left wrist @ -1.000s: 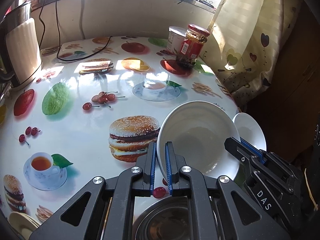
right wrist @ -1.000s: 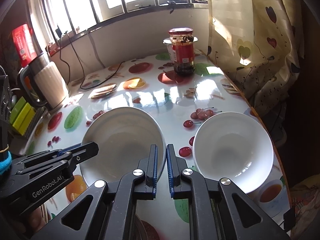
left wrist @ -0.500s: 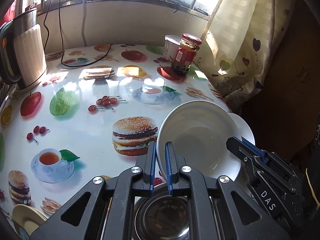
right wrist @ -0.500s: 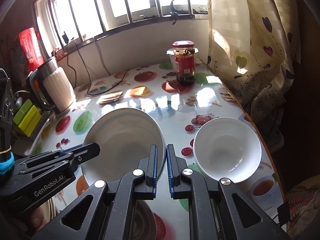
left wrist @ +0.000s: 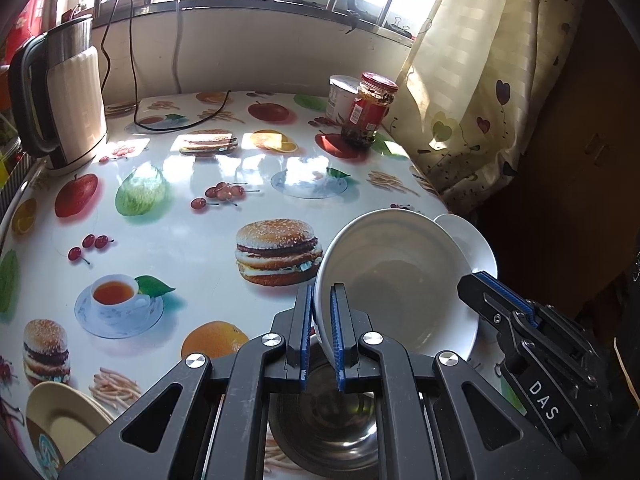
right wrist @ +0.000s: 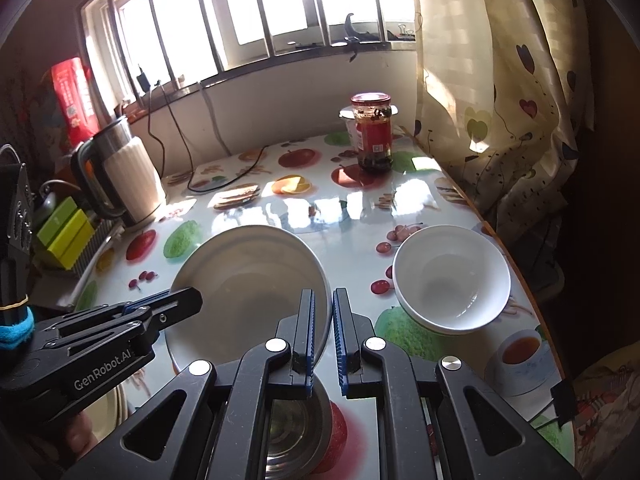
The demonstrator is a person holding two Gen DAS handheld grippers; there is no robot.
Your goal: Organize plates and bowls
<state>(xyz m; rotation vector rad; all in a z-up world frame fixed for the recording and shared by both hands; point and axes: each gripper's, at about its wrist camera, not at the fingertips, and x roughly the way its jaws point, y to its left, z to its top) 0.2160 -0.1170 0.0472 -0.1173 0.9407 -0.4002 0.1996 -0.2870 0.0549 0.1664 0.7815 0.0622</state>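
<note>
While "GenRobot.AI" left hand-held gripper pinches white bowl rim, "DAS" right hand-held gripper sits nearly closed, empty

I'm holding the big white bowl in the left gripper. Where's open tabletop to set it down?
Most open: the middle of the table, between the kettle and the jar. Crowded: near edge, with the steel bowl under the held bowl, the smaller white bowl to its right, and a beige plate.
</note>
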